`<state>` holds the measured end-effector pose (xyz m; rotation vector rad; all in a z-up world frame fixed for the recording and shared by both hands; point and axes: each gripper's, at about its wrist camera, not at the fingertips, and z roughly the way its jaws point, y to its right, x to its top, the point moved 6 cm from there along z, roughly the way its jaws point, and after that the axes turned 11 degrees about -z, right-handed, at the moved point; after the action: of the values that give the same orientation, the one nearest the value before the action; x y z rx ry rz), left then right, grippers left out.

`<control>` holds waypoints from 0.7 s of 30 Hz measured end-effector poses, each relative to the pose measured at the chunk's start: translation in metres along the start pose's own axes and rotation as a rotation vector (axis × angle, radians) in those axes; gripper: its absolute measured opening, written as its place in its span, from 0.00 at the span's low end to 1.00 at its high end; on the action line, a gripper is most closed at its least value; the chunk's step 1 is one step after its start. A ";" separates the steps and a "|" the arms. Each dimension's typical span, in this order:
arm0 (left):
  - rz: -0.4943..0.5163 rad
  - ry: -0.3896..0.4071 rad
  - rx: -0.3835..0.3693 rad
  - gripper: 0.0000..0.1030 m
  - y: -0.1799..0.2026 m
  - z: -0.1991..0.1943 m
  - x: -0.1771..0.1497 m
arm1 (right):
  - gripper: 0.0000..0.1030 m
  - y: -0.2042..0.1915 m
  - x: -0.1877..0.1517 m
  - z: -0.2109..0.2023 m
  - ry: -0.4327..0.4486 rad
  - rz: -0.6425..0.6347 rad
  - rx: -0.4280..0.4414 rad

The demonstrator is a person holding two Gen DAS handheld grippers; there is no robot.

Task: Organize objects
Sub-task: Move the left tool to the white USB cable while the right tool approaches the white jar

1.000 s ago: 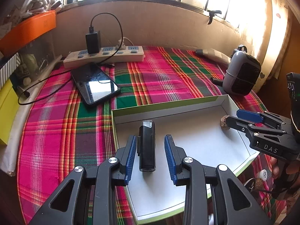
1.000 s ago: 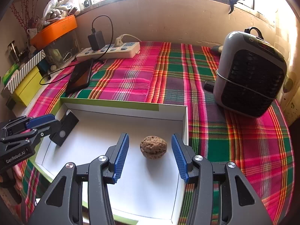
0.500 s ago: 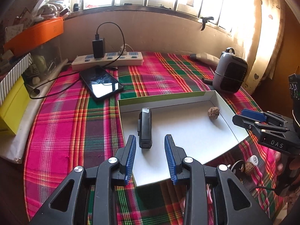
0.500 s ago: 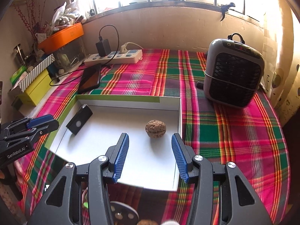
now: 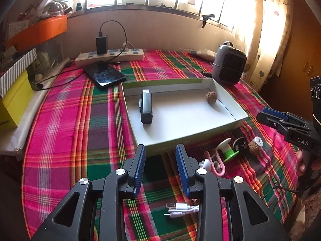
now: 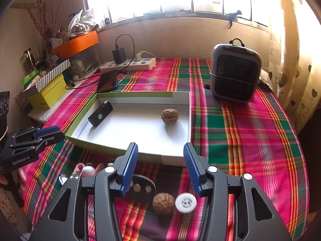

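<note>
Both grippers empty, jaws apart, above loose items outside the tray.

Second walnut (image 6: pixel 163 203) low centre in right view, directly beneath right gripper (image 6: pixel 160 167), nearer than left gripper (image 5: pixel 160 167); tray (image 6: pixel 128 152) just beyond, mid-frame, holding walnut and black device.

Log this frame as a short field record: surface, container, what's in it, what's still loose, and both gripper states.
surface: pink and green plaid tablecloth
container: shallow white box lid with green rim
inside container: black rectangular device, brown walnut
loose, near side of container: second brown walnut, white round cap, black disc, green and white spool, white USB cable
left gripper: open, empty
right gripper: open, empty, above the loose walnut
</note>
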<state>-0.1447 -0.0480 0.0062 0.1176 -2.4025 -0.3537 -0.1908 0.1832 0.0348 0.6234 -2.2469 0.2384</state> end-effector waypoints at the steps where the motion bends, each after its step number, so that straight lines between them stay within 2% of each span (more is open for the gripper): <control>1: -0.004 -0.005 -0.008 0.29 -0.001 0.000 -0.004 | 0.47 0.002 -0.004 -0.004 0.006 0.008 -0.003; 6: -0.020 -0.025 -0.032 0.29 -0.005 -0.002 -0.021 | 0.47 0.013 -0.028 -0.012 -0.006 0.052 -0.031; 11: -0.023 -0.038 -0.048 0.29 -0.008 -0.002 -0.034 | 0.47 0.017 -0.049 -0.014 -0.023 0.041 -0.071; 18: -0.007 -0.075 -0.060 0.29 -0.006 0.000 -0.053 | 0.47 0.029 -0.063 -0.009 -0.048 0.080 -0.093; 21: -0.017 -0.081 -0.073 0.29 -0.007 -0.001 -0.057 | 0.47 0.028 -0.065 -0.006 -0.062 0.060 -0.099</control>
<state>-0.1010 -0.0443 -0.0310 0.0921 -2.4662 -0.4615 -0.1629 0.2327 -0.0079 0.5183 -2.3238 0.1383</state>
